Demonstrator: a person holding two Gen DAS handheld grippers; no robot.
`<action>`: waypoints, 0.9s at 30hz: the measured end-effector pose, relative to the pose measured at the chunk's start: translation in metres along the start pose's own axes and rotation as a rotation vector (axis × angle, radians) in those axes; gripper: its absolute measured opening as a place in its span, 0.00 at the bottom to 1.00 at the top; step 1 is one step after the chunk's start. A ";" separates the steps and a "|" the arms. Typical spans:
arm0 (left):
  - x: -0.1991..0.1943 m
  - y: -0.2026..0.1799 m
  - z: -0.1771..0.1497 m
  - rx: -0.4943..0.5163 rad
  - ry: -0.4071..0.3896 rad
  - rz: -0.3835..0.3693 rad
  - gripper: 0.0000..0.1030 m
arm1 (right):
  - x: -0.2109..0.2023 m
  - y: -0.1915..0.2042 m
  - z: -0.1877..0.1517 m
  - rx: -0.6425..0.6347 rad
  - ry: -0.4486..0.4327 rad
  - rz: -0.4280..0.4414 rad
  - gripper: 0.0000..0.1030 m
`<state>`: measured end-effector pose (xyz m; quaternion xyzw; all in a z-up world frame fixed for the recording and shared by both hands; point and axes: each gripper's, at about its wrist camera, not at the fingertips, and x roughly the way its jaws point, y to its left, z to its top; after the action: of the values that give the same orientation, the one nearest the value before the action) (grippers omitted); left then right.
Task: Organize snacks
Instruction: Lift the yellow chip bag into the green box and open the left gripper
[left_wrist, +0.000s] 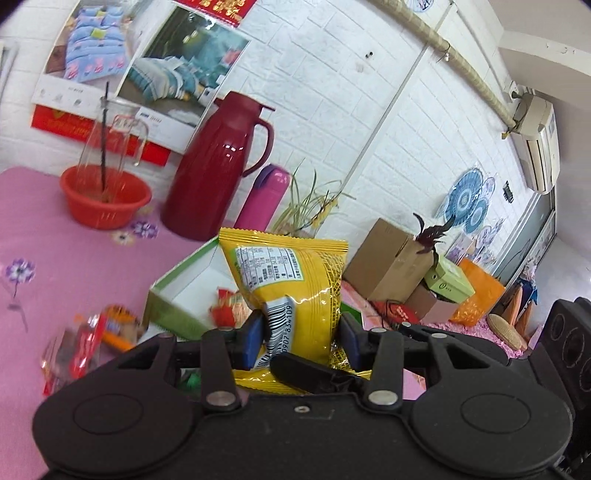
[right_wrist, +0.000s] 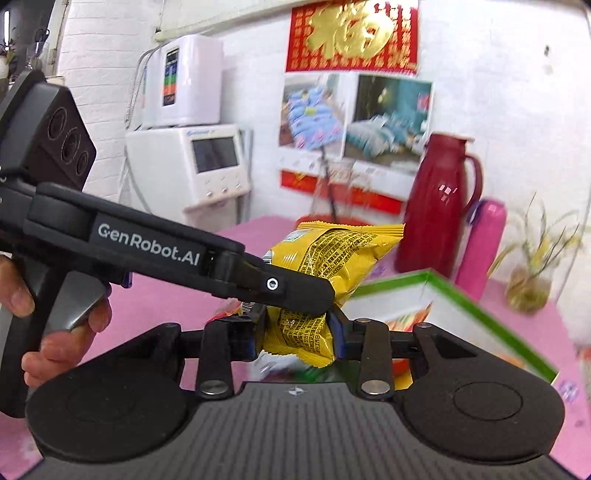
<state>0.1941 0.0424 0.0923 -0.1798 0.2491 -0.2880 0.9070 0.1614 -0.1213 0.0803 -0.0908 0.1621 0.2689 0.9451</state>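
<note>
A yellow snack packet (left_wrist: 295, 291) was held upright above the pink table (left_wrist: 74, 266), pinched at its lower end by both the left hand-held gripper (left_wrist: 301, 332) and the right hand-held gripper (right_wrist: 295, 328). An open green-edged box (left_wrist: 184, 291) lay just beyond. A clean handover was judged best served by one grip being released before the packet was lowered in.

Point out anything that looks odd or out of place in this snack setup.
Both grippers clamp the same yellow snack bag at once: the left gripper and the right gripper each pinch its lower end, held above the table. A few loose snack packets lie scattered on the pink tablecloth, outside the green-edged box.
</note>
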 end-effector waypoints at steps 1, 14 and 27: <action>0.005 0.001 0.006 -0.001 -0.003 -0.008 0.21 | 0.003 -0.005 0.003 0.001 -0.006 -0.009 0.59; 0.080 0.034 0.037 -0.013 0.035 -0.002 0.21 | 0.065 -0.060 0.003 0.042 0.020 -0.031 0.59; 0.114 0.077 0.025 -0.054 0.060 0.164 0.99 | 0.106 -0.056 -0.018 -0.128 0.132 -0.122 0.96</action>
<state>0.3221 0.0367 0.0363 -0.1745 0.2979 -0.2112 0.9144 0.2715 -0.1220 0.0304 -0.1780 0.2007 0.2142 0.9392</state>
